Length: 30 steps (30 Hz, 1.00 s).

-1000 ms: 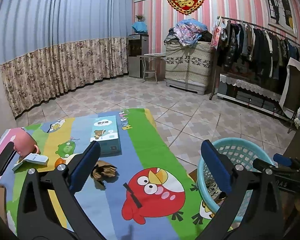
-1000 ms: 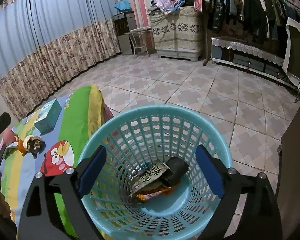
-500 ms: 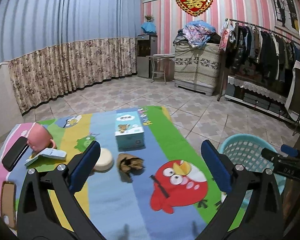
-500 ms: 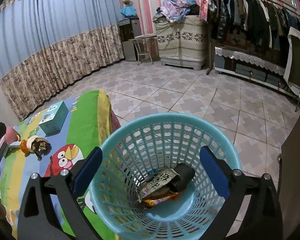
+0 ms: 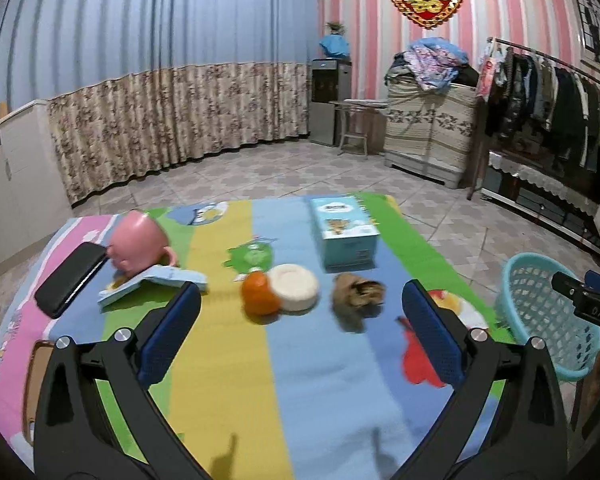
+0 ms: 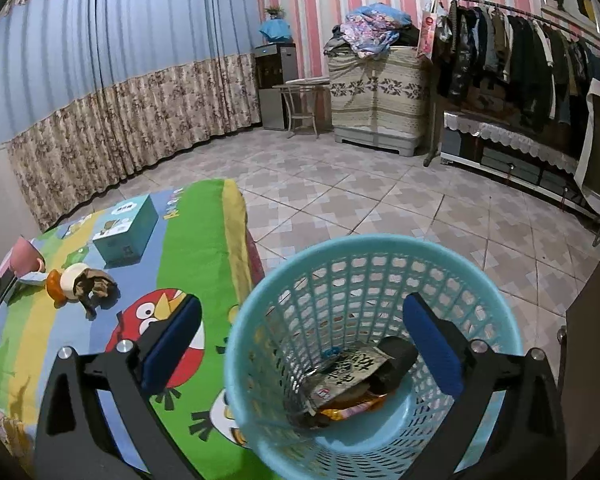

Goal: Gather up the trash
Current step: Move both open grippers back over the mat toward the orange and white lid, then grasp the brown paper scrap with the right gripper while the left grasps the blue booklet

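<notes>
Hovering above the cartoon tablecloth (image 5: 220,360), the left gripper (image 5: 300,336) is spread wide, empty; crumpled brown wrapper (image 5: 358,294) lies near the right edge. Right gripper (image 6: 302,346) gapes over the basket (image 6: 284,264).

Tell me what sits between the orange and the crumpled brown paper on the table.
A round white tape roll, touching the orange; the crumpled brown paper lies just beyond it. The left wrist view shows it.

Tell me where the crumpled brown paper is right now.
In the left wrist view, the crumpled brown paper lies on the colourful cloth, right of the white lid, before the blue box.
</notes>
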Available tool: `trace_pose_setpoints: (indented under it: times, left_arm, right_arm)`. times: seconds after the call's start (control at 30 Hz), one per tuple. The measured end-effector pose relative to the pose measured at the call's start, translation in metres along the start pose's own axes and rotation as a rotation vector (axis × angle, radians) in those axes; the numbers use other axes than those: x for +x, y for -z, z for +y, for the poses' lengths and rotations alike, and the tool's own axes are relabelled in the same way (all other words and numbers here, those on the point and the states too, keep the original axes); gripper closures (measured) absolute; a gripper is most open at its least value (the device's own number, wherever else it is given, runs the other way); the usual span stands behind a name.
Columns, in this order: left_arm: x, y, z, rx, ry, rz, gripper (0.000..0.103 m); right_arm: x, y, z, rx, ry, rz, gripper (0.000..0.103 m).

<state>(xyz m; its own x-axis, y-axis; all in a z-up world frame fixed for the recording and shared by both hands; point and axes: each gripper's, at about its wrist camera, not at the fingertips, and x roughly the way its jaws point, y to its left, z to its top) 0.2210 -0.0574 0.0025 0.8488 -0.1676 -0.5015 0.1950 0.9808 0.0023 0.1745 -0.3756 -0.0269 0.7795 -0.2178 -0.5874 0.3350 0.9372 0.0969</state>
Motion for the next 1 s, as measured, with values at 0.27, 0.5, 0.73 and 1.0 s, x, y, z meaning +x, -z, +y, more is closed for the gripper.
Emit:
trace_pose_setpoints:
  times: [0.27, 0.5, 0.73, 1.0]
  left_arm:
    - [0.005, 0.019, 0.049, -0.035, -0.069, 0.052, 0.006]
    - [0.007, 0.030, 0.086, -0.064, -0.109, 0.075, 0.006]
    - [0.024, 0.041, 0.106, -0.070, -0.113, 0.129, 0.006]
    - [0.051, 0.031, 0.115, -0.103, -0.099, 0.167, 0.006]
  right_arm:
    - [0.009, 0.011, 0.025, -0.046, -0.006, 0.026, 0.005]
    - [0.014, 0.019, 0.043, -0.067, -0.038, 0.052, 0.005]
    - [0.023, 0.028, 0.068, -0.127, -0.042, 0.089, 0.005]
    - [0.028, 0.033, 0.094, -0.191, -0.055, 0.110, 0.005]
